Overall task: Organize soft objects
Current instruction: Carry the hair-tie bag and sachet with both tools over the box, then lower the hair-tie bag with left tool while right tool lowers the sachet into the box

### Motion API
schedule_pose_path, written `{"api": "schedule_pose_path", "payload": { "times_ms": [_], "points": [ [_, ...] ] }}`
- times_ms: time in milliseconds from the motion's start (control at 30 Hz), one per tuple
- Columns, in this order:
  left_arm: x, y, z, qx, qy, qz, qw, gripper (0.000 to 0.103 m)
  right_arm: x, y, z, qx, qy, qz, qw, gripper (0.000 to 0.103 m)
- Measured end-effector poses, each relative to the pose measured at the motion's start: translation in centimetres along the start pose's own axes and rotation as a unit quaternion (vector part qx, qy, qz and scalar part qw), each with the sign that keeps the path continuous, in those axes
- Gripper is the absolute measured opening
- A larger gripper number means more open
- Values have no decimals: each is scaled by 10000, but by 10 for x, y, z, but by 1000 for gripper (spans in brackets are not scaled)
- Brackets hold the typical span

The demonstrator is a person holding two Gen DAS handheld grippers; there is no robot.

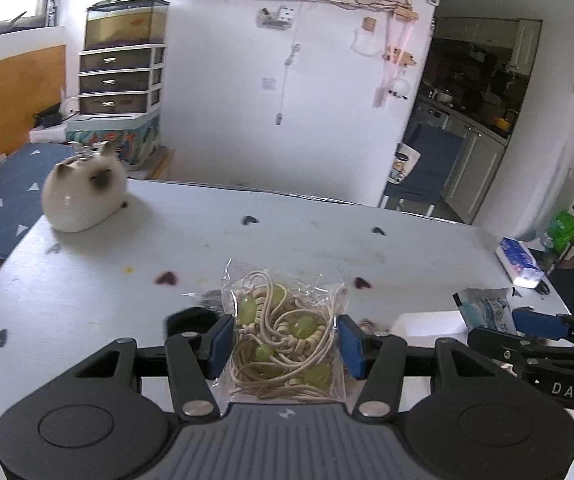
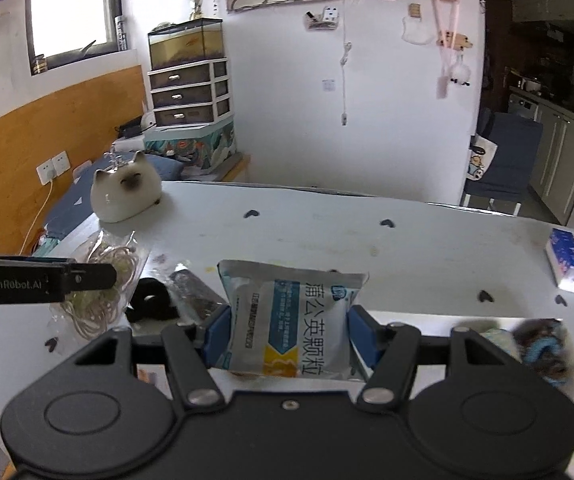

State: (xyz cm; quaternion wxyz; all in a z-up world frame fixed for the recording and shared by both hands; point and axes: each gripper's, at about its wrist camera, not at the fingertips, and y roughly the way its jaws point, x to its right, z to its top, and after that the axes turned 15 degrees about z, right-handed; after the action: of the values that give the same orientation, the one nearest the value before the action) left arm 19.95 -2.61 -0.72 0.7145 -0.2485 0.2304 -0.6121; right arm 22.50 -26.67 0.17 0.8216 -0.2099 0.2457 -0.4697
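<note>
Gripping a clear cord packet [image 1: 283, 332], the left claw [image 1: 285, 340]; the right claw [image 2: 289, 334] clamps a blue-white sachet [image 2: 291, 320].

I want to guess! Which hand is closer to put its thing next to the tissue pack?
Probably the right gripper: its pouch is nearer the tissue pack at the table's right edge. The left gripper holds the bag of cords farther left.

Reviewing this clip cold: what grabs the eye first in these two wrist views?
Each gripper is clamped on a packet above the white table: the left gripper holds a clear bag of beige cords with green beads, the right gripper a white-and-blue sachet. At the table's far left corner sits a round white cat figurine.
</note>
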Motion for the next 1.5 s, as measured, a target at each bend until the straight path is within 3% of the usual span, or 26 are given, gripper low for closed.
{"api": "schedule_pose_path", "payload": {
  "times_ms": [667, 1000, 1333, 1367, 1500],
  "points": [
    [152, -2, -6, -197, 213, -509, 9983, 56, 135, -70, -25, -113, 435, -468, 9979, 64],
    [212, 15, -31, -779, 181, -804, 9935, 56, 194, -63, -63, -877, 1067, -589, 9887, 64],
    [232, 27, -50, -1190, 63, -675, 9906, 56, 226, -28, -88, -1551, 1247, -794, 9768, 66],
    [232, 29, -50, -1211, 41, -641, 9906, 56, 229, -25, -89, -1551, 1246, -767, 9770, 68],
    [232, 36, -48, -1289, -38, -518, 9903, 56, 232, -22, -88, -1516, 1209, -665, 9788, 92]
  ]
}}
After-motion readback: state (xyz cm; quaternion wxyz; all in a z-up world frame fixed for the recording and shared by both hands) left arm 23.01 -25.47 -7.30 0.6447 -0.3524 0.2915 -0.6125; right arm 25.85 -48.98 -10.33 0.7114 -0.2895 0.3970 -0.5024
